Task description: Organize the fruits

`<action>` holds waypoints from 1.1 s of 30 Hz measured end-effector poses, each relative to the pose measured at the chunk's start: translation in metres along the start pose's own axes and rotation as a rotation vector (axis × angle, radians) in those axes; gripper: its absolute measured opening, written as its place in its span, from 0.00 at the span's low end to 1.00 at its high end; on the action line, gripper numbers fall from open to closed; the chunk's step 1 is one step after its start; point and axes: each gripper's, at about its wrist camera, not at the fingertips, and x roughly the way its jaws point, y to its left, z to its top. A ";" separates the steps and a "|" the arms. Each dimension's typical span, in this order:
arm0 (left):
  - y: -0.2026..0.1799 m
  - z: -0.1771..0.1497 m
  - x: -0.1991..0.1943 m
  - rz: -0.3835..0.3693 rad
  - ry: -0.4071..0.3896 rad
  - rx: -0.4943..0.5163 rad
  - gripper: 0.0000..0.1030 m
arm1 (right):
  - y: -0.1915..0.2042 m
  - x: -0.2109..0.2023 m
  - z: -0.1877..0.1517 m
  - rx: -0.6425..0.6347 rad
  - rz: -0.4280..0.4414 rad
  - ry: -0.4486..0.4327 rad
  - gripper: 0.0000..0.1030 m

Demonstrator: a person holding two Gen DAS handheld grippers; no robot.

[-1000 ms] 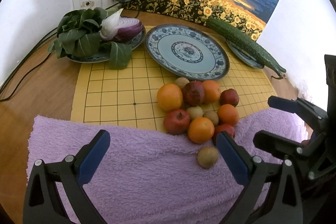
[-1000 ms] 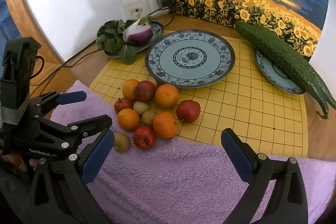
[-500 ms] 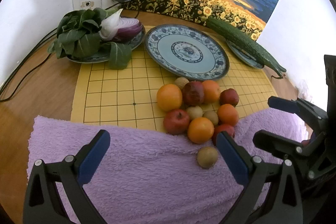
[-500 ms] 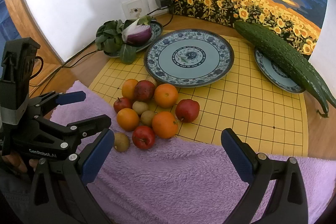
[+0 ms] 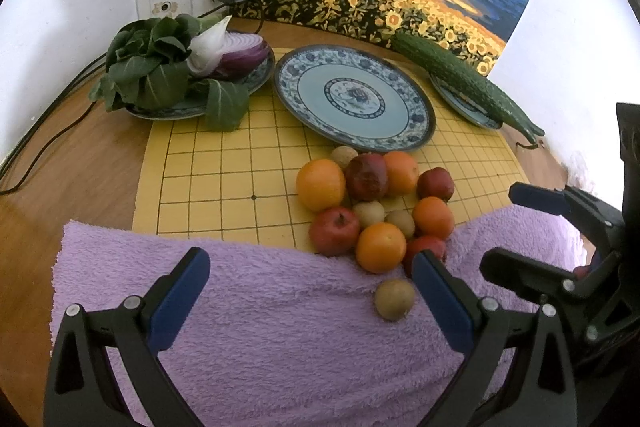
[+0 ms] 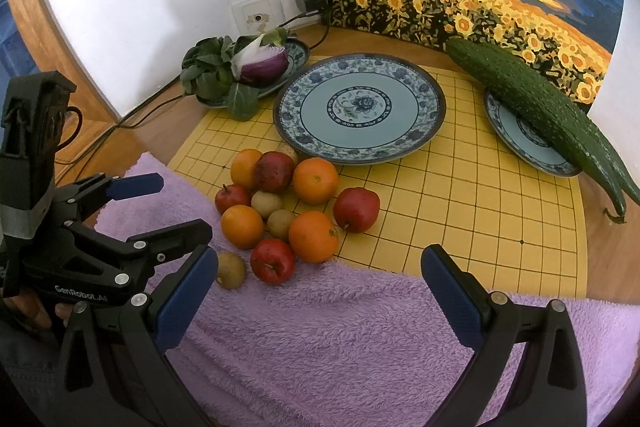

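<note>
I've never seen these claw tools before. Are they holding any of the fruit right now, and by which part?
Nothing is held. The left gripper and the right gripper are both open above the purple towel, short of the fruit pile.

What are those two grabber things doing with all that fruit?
Nothing is being held yet. A person has a grabber in each hand, and both the left gripper and the right gripper are open, hovering over the purple towel. The pile of fruit, oranges, red apples and small brown ones, sits at the edge of the yellow grid mat. The big blue plate behind it holds nothing, so the sorting has not started.
</note>
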 end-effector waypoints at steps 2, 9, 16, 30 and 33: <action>0.000 0.000 0.001 0.000 0.003 -0.002 1.00 | 0.000 0.000 0.000 0.001 0.001 0.000 1.00; -0.001 0.000 0.004 0.001 0.010 0.004 1.00 | -0.003 0.001 0.000 0.009 0.001 0.005 1.00; 0.002 -0.002 0.008 -0.018 0.020 -0.012 0.99 | -0.003 0.007 0.001 0.006 0.021 0.025 1.00; 0.007 0.004 0.012 -0.093 0.024 -0.034 0.80 | -0.012 0.023 0.005 0.072 0.098 0.081 0.70; 0.013 0.008 0.013 -0.113 0.019 -0.058 0.72 | -0.019 0.026 0.007 0.113 0.116 0.095 0.63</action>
